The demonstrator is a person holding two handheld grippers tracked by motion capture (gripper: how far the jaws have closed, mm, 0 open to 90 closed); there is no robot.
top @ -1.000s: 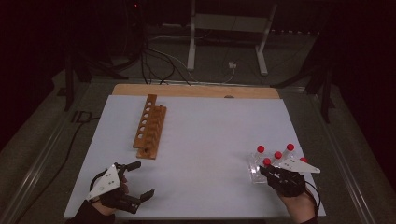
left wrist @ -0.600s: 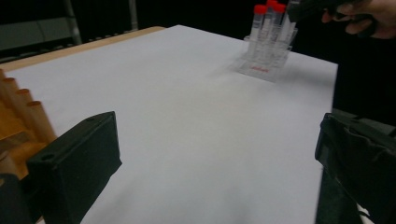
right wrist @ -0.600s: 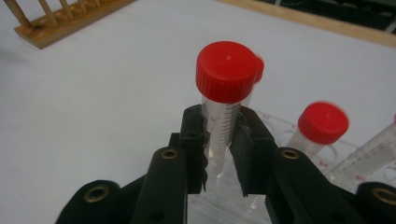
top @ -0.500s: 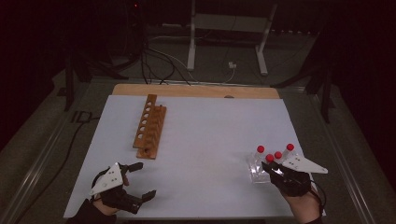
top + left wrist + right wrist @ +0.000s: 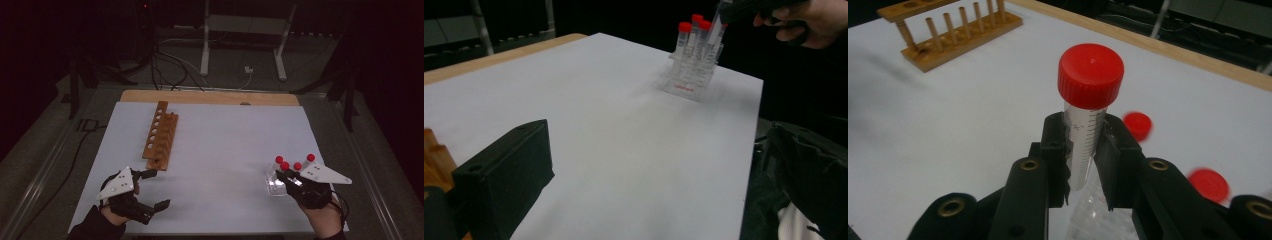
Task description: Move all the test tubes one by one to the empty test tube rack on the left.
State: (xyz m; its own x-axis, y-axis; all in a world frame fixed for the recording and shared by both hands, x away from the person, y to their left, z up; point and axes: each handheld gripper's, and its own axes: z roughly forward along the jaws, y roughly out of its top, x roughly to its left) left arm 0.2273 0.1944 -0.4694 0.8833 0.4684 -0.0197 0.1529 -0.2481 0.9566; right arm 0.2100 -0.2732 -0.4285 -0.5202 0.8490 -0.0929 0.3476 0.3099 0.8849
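My right gripper [image 5: 1087,162] is shut on a clear tube with a red cap [image 5: 1089,125], held upright just over the clear plastic rack [image 5: 274,184] near the table's front right. In the high view that gripper [image 5: 288,176] sits right behind the rack, among the red caps, with the held tube [image 5: 285,166] at its tips. Other red-capped tubes [image 5: 1137,125] stand in the rack beyond it. My left gripper [image 5: 156,189] hovers at the front left with its jaws wide apart and nothing between them. In the left gripper view [image 5: 654,180] it looks across the sheet at the clear rack [image 5: 691,75].
A wooden tube rack [image 5: 161,136] with several holes lies at the left of the white sheet [image 5: 225,145], close to my left gripper; it also appears as the wooden rack [image 5: 950,30] far off. A wooden board edge [image 5: 210,96] runs along the back.
My right gripper has risen a little with the red-capped tube in it, drawing it up from the clear rack. The left hand has lifted slightly too, jaws still apart.
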